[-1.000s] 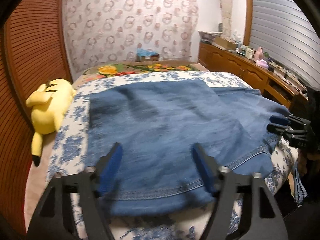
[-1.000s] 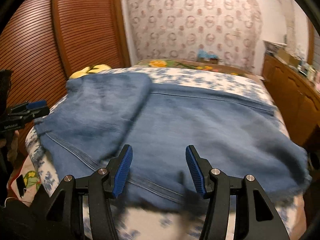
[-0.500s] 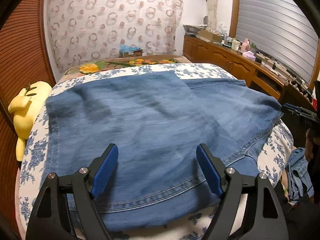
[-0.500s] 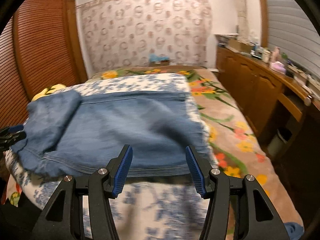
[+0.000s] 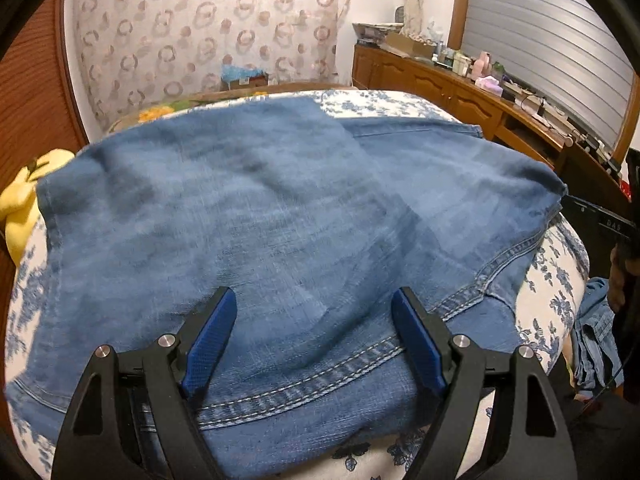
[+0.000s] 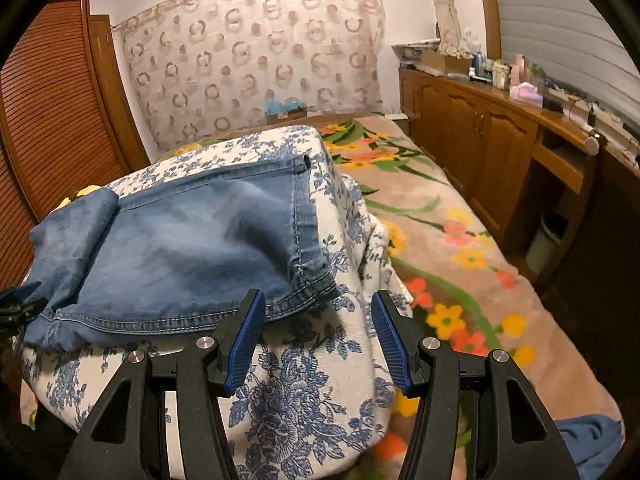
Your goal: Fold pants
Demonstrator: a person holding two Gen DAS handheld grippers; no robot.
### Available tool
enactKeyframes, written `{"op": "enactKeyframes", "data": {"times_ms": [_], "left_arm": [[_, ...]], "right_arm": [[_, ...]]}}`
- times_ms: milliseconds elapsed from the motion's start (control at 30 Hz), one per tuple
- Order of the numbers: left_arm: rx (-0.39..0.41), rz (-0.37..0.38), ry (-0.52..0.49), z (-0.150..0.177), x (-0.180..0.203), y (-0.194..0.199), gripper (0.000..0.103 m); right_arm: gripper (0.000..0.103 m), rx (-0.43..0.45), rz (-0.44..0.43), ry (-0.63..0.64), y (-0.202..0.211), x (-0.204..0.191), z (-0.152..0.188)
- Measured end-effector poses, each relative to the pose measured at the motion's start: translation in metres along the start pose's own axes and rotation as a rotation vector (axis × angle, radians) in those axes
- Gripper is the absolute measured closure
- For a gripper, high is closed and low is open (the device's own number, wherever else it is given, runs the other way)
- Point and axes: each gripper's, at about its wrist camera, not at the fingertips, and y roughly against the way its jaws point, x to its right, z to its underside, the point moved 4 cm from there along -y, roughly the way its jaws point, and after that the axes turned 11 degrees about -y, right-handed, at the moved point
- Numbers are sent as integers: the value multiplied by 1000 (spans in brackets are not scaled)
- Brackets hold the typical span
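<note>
Bedroom, floral bed cover (image 5: 556,304). Left view: my left gripper (image 5: 314,340) open, empty, over pants (image 5: 280,208) spread on it. Right view: right gripper (image 6: 318,340) open, empty beside hem; grabbing cover risks dragging everything.

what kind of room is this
Most likely a home bedroom. A bed with a flowered blanket fills the middle, a yellow soft toy lies at its edge, and a wooden sideboard crowded with bottles and boxes runs along the wall. Jeans lie spread on a folded quilt.
</note>
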Motion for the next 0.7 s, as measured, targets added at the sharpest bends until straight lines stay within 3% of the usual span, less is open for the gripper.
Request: {"op": "enactKeyframes", "data": {"times_ms": [267, 333, 467, 700], "left_arm": [[21, -19, -3, 3, 4, -1, 21], [22, -21, 1, 3, 4, -1, 22], [24, -18, 3, 3, 5, -2, 21], [19, 6, 17, 3, 2, 3, 22]], "right_arm": [[46, -15, -23, 4, -11, 8, -17], [55, -10, -20, 3, -13, 10, -17], [88, -5, -20, 7, -14, 11, -14], [90, 40, -85, 32, -2, -8, -30]]}}
